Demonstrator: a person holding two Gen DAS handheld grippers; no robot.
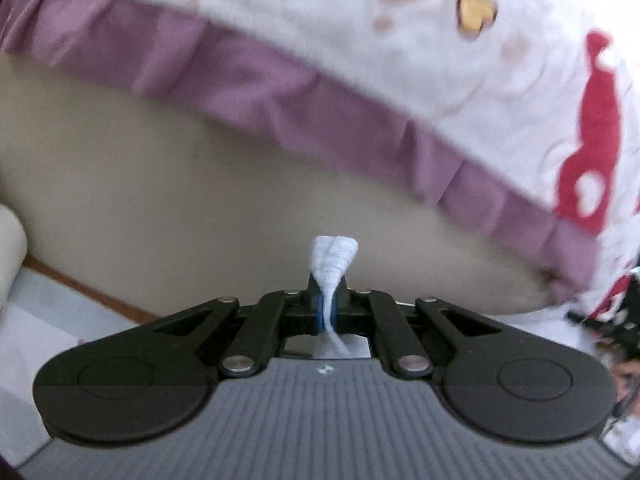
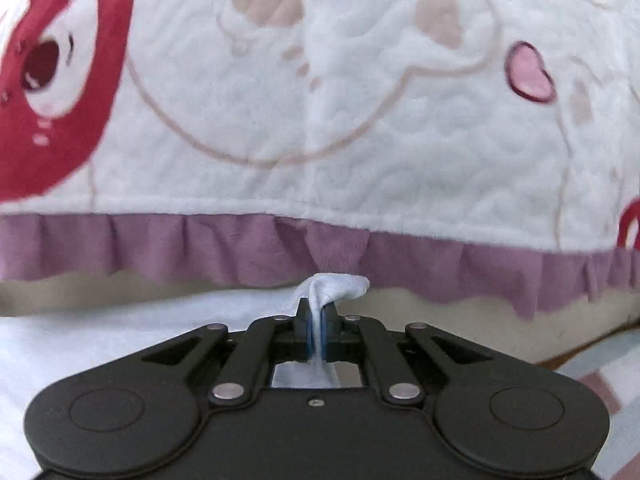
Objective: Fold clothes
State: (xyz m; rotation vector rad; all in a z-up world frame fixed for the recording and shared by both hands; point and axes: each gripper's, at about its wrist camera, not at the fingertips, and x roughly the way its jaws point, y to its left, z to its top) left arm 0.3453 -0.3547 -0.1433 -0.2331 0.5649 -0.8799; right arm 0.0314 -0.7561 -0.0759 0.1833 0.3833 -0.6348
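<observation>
While both grippers are lifted off the bed, each one has a pinch of pale cloth [image 1: 334, 258] between its fingers. The left gripper [image 1: 327, 308] is clamped on a thin twisted fold, and a small tuft of it sticks out past the fingertips. The right gripper [image 2: 317, 330] is clamped in the same way on its own fold [image 2: 334, 286], which bends over to the right above the fingers. Below the right gripper more of the pale cloth spreads out to the left, so the garment hangs or lies under the two grippers; I cannot tell what kind of garment it is.

Behind the grippers is a white quilt [image 2: 360, 140] with red and beige cartoon prints and a purple frill [image 2: 240, 248] along its edge. Under the frill a beige bed side [image 1: 160, 200] shows. In the left view everything is a little blurred.
</observation>
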